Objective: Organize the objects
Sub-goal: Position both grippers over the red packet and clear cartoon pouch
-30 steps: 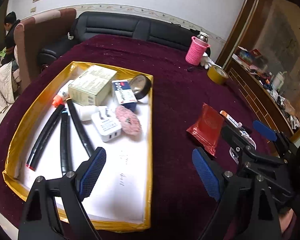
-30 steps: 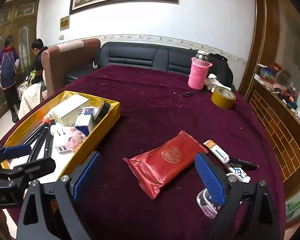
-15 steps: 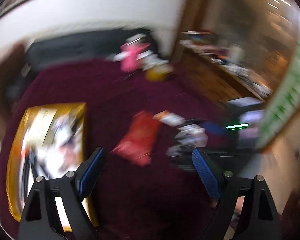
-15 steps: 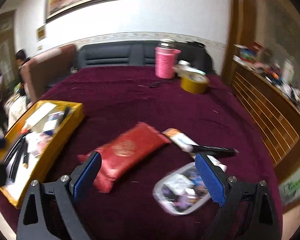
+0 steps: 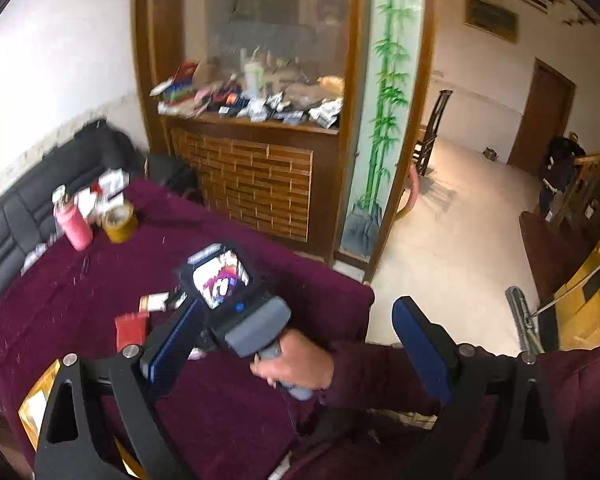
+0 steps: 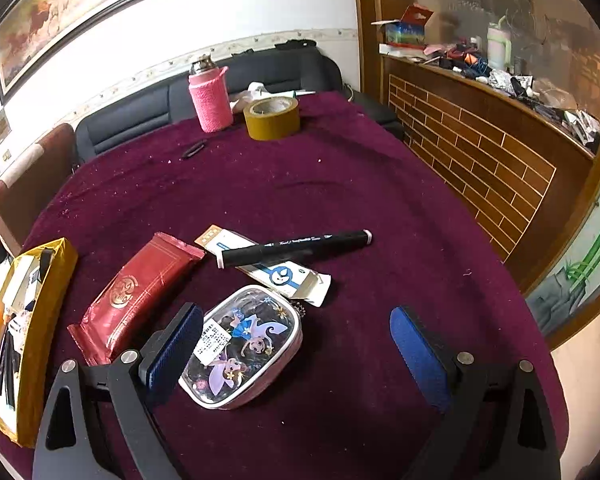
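My right gripper [image 6: 296, 346] is open and empty, low over the maroon table. A clear cartoon pouch [image 6: 242, 346] lies between its fingers, nearer the left pad. Beyond lie a red packet [image 6: 134, 284], a black marker [image 6: 294, 248] and a white-blue sachet [image 6: 276, 272]. The gold tray [image 6: 40, 320] holding several items sits at the left. My left gripper [image 5: 296, 352] is open and empty, turned right toward the room. It sees the right gripper's body [image 5: 236, 300], the red packet [image 5: 130, 330] and a tray corner [image 5: 40, 400].
A pink-sleeved flask [image 6: 210, 96] and a roll of yellow tape [image 6: 272, 118] stand at the table's far side before a black sofa [image 6: 140, 116]. A wooden cabinet [image 6: 480, 152] with clutter runs along the right. The table edge [image 5: 364, 292] drops to a tiled floor.
My left gripper has swung sharply right, away from the tray, and now faces the cabinet and room. My right gripper has moved right and forward, from the red packet to the cartoon pouch.
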`<state>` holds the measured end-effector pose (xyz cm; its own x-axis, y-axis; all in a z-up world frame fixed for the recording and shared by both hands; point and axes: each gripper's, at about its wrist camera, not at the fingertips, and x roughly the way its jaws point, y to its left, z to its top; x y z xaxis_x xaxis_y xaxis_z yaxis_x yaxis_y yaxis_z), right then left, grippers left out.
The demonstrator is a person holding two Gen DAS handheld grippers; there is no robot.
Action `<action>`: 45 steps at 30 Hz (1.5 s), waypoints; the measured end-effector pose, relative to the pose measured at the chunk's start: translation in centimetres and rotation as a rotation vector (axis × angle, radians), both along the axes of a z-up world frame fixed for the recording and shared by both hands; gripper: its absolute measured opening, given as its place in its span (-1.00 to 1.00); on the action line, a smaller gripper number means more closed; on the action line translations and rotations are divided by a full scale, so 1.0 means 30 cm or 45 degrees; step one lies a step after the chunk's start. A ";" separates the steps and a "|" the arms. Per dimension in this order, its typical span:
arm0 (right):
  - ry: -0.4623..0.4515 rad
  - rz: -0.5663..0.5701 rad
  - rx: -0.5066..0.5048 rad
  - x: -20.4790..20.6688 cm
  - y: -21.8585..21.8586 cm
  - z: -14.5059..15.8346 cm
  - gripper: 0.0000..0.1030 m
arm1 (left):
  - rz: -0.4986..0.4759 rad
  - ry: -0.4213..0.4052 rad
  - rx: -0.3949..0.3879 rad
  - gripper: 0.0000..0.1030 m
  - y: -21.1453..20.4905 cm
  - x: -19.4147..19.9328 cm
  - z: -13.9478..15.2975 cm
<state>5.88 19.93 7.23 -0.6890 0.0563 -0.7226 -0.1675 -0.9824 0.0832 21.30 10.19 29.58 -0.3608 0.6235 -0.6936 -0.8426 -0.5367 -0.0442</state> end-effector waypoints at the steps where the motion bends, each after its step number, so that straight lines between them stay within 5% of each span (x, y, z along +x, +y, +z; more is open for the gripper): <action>1: 0.004 0.007 0.005 -0.005 -0.006 0.001 0.89 | 0.028 -0.021 -0.007 0.83 -0.008 -0.018 -0.005; 8: 0.018 0.043 -0.030 -0.048 -0.038 -0.005 0.89 | 0.254 -0.030 0.000 0.83 -0.151 -0.056 0.007; 13: 0.029 0.044 -0.034 -0.069 -0.030 -0.011 0.89 | 0.271 -0.001 0.084 0.92 -0.252 -0.076 -0.026; 16: 0.023 0.022 -0.046 -0.071 0.000 -0.027 0.89 | 0.325 -0.091 0.165 0.92 -0.317 -0.155 -0.119; 22: 0.068 -0.029 -0.065 -0.125 0.077 -0.049 0.89 | 0.684 -0.186 0.114 0.92 -0.448 -0.313 -0.410; 29: 0.124 -0.037 -0.111 -0.209 0.147 -0.074 0.88 | 0.930 -0.229 0.162 0.92 -0.582 -0.425 -0.565; 45: 0.051 -0.097 -0.345 -0.226 0.275 -0.145 0.92 | 0.971 -0.358 0.066 0.92 -0.518 -0.683 -0.783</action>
